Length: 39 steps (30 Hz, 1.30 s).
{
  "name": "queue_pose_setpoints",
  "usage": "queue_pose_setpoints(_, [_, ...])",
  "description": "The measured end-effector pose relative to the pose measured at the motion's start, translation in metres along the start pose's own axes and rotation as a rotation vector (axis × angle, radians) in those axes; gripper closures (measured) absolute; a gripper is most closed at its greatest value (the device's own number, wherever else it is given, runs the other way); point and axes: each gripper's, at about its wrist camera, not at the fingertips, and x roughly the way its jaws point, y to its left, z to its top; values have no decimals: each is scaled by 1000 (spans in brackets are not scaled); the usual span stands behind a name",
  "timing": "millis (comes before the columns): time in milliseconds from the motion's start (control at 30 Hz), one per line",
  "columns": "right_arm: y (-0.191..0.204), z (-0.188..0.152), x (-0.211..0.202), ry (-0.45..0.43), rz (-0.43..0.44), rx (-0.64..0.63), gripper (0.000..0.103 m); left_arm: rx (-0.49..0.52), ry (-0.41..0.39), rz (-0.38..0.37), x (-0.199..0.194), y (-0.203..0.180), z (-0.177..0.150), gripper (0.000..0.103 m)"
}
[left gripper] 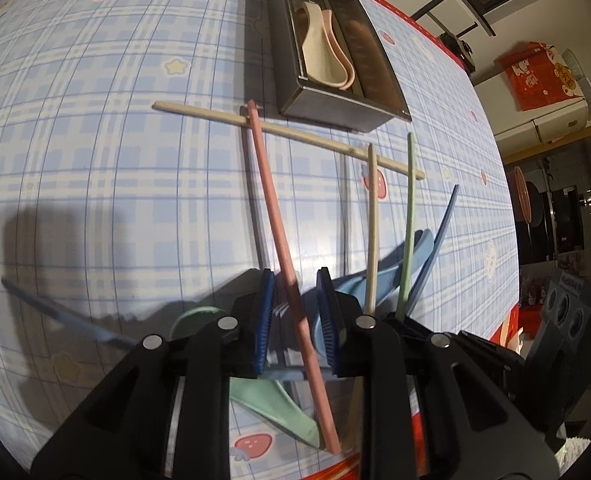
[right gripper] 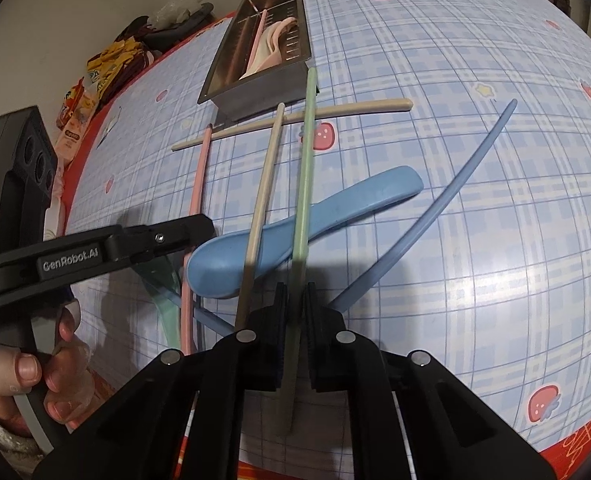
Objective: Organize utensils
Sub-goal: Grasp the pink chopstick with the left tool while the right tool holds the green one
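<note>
Because the loose utensils lie criss-crossed on the checked tablecloth (right gripper: 475,240) near the metal organizer tray (right gripper: 255,76) at its far side, any lift risks dragging neighbours along. With the right gripper (right gripper: 294,312) clamped on the green chopstick (right gripper: 306,168), raising it could roll the blue spoon (right gripper: 335,216) under it or flick the beige chopstick (right gripper: 265,184) beside it. Narrowed around the pink chopstick (left gripper: 273,216), the left gripper (left gripper: 295,312) shows a gap at one pad, so the stick may slip.
</note>
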Motion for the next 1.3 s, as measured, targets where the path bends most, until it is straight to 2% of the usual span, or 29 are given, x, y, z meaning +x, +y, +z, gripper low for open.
queue_pose_setpoints(100, [-3, 0, 0, 1, 10, 16, 96, -3, 1, -8, -1, 3, -3, 79])
queue_pose_setpoints(200, [-5, -1, -1, 0, 14, 21, 96, 12, -1, -11, 0, 2, -5, 88])
queue_pose_setpoints(300, [-5, -3, -3, 1, 26, 25, 96, 25, -14, -20, -3, 1, -6, 91])
queue_pose_setpoints(667, [-10, -8, -21, -30, 56, 63, 96, 6, -69, -81, -42, 12, -8, 93])
queue_pose_setpoints(933, [-7, -11, -36, -51, 71, 75, 96, 1, -115, -123, -76, 24, -31, 93])
queue_pose_setpoints(1300, [11, -21, -45, -57, 57, 49, 96, -14, -168, -126, -99, 36, -61, 93])
